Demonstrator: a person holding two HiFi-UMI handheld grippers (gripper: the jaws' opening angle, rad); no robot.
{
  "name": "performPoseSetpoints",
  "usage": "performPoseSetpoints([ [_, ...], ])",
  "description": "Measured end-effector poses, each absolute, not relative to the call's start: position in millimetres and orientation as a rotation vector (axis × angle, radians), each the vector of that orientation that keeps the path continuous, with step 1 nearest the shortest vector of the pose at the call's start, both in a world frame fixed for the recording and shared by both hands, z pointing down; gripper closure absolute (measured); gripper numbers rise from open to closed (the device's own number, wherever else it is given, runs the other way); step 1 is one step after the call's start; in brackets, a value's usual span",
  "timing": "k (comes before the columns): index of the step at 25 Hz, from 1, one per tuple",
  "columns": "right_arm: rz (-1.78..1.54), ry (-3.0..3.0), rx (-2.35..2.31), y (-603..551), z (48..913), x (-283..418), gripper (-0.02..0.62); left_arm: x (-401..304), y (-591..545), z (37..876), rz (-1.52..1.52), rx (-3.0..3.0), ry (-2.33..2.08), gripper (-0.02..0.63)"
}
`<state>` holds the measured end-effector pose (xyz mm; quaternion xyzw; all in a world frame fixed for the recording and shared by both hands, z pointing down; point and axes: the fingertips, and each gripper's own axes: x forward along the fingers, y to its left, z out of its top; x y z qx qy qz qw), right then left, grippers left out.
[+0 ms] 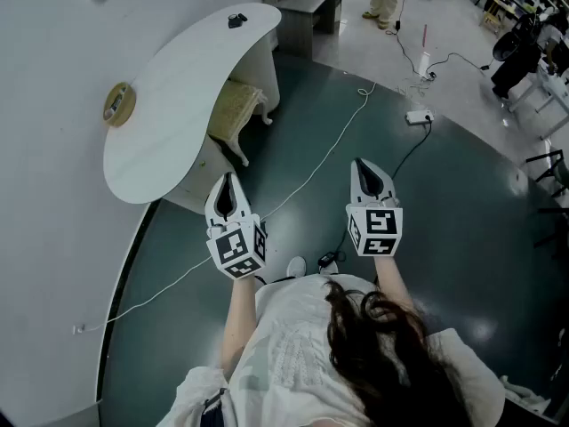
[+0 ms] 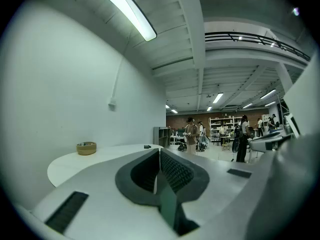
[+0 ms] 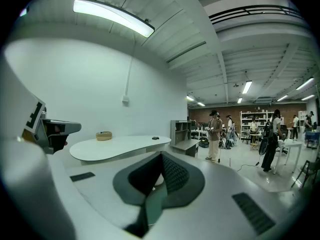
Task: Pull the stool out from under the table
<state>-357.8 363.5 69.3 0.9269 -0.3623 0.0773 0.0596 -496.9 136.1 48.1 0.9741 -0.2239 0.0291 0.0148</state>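
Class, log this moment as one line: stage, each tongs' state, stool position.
stage: pre-grasp | left tongs: shut, empty | right tongs: shut, empty | stool: partly under table, untouched

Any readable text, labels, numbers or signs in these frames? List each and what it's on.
No readable words or numbers in any view.
Cubes on the left gripper and right gripper: black-and-white square codes, not text.
Small dark thing on the table: too small to read.
Shelves at the back: too small and blurred.
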Motion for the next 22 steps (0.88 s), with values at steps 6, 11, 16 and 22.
performPoseSetpoints([
  [6,0.249,-1.119,2.805,367,73,-354,0.566,-490,141,49,0.088,3.031,-0.69,0.572],
  [11,0.289,-1.136,2.842,385,78,-347,0.566,-489,152,52,0.078,3.001,-0.709,0.572],
  [16,0.289,-1.147,2.856,409,81,-338,0.566,-488,169,56,0.053,2.965,-0.752,0.572],
  [22,0.333,-1.144,2.825,439,106,-330,0.566,-481,180,62,0.006,2.945,-0.79,0.572],
])
